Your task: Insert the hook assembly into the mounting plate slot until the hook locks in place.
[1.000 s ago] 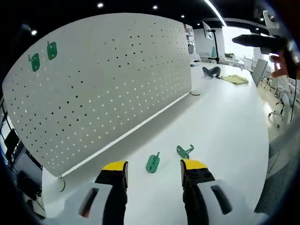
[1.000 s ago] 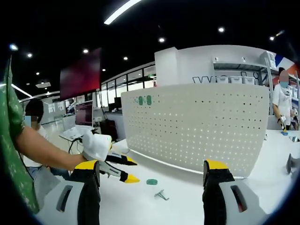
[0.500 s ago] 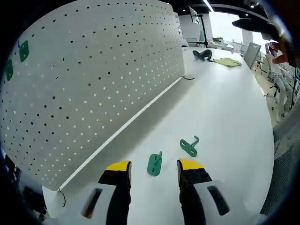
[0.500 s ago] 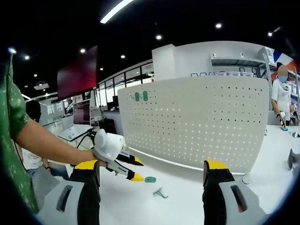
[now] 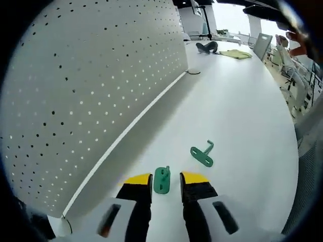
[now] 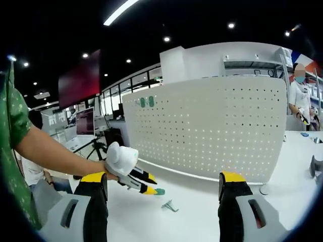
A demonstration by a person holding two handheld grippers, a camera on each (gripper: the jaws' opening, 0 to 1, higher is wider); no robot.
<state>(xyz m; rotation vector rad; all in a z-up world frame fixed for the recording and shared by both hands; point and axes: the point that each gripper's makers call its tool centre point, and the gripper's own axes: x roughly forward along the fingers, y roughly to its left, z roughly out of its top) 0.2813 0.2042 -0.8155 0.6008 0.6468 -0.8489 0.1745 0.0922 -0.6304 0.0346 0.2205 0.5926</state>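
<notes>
Left gripper view: left gripper low over the white table, yellow-tipped jaws narrowed around a green mounting plate lying flat, though contact on either side cannot be told; the green hook piece lies just beyond and to the right, apart from it, with the white pegboard standing along the left. Right gripper view: right gripper released, jaws wide with nothing between, looking at the pegboard, two green pieces mounted near its upper left corner
</notes>
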